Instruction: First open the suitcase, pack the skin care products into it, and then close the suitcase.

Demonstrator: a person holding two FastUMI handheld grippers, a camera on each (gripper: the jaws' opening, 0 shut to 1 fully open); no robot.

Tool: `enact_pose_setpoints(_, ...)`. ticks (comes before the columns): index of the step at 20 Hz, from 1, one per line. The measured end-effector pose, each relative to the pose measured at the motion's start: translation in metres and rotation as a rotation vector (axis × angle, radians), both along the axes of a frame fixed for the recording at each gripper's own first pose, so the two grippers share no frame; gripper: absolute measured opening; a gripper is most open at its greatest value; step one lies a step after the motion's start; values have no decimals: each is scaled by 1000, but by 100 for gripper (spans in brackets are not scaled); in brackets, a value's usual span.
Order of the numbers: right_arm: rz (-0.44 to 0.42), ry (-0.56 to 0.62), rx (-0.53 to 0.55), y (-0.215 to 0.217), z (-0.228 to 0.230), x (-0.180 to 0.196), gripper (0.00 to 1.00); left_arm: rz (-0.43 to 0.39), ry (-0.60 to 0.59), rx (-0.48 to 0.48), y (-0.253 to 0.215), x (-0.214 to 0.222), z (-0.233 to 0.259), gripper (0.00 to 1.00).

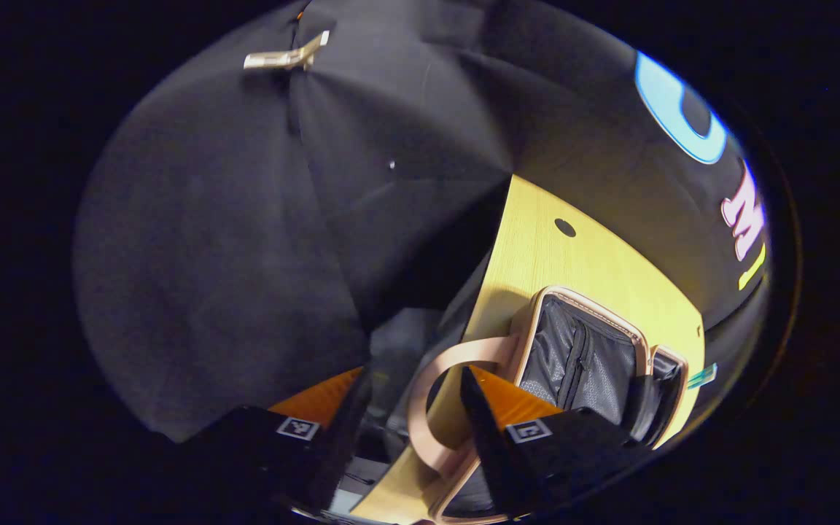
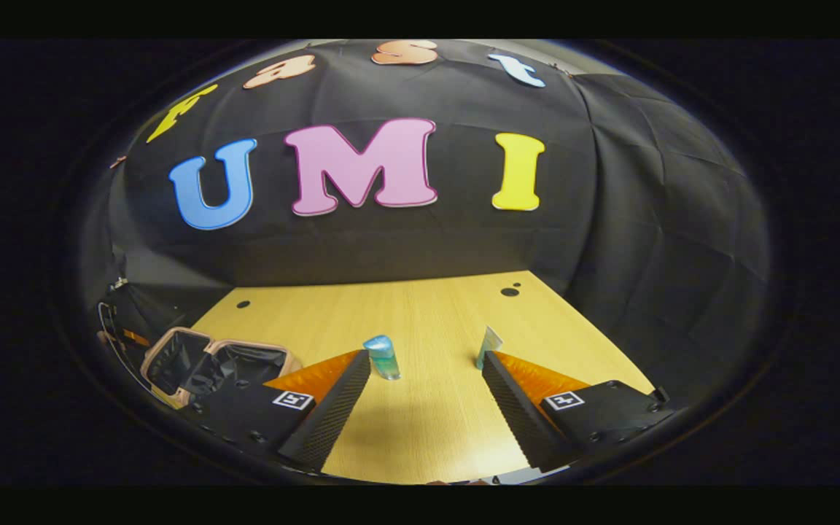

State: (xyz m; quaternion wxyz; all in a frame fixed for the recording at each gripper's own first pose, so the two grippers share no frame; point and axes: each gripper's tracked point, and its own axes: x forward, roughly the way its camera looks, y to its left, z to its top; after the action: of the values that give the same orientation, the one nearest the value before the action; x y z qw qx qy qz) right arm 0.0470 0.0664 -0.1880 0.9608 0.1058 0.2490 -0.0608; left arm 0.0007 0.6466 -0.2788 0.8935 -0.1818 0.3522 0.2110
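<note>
Suitcase (image 1: 580, 357) open on table | handle (image 1: 434, 408) between spread left jaws

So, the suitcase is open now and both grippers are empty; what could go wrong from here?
1. The suitcase lies at the table's edge and its handle hangs over it; a push may slide the case off.
2. The blue bottle and the tube stand upright; the open right gripper may tip one over.
3. The left gripper straddles the handle and could snag it.
</note>
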Motion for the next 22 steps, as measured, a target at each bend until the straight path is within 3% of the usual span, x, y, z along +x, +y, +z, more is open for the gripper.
enact_pose_setpoints(1,3,4,13,0,-4,1,98,-12,-44,50,-5,-2,21,90)
enact_pose_setpoints(4,10,-29,-9,-9,-5,5,98,-59,-173,250,-36,-8,86,97)
enact_pose_setpoints(6,-6,-58,-65,-26,-3,7,98,-80,-249,408,-61,-17,128,97)
enact_pose_setpoints(9,-17,-85,-98,-40,-3,7,98,-155,-375,531,-130,-30,188,96)
enact_pose_setpoints(12,-6,-110,-132,-47,-1,8,98,-238,-477,539,-212,-26,238,96)
enact_pose_setpoints(15,43,-117,-145,-46,0,11,98,-313,-621,450,-309,-3,282,96)
enact_pose_setpoints(18,90,-137,-175,-50,4,20,95,-405,-696,436,-391,22,294,96)
enact_pose_setpoints(22,135,-133,-167,-59,-5,38,97,-536,-683,361,-502,48,267,96)
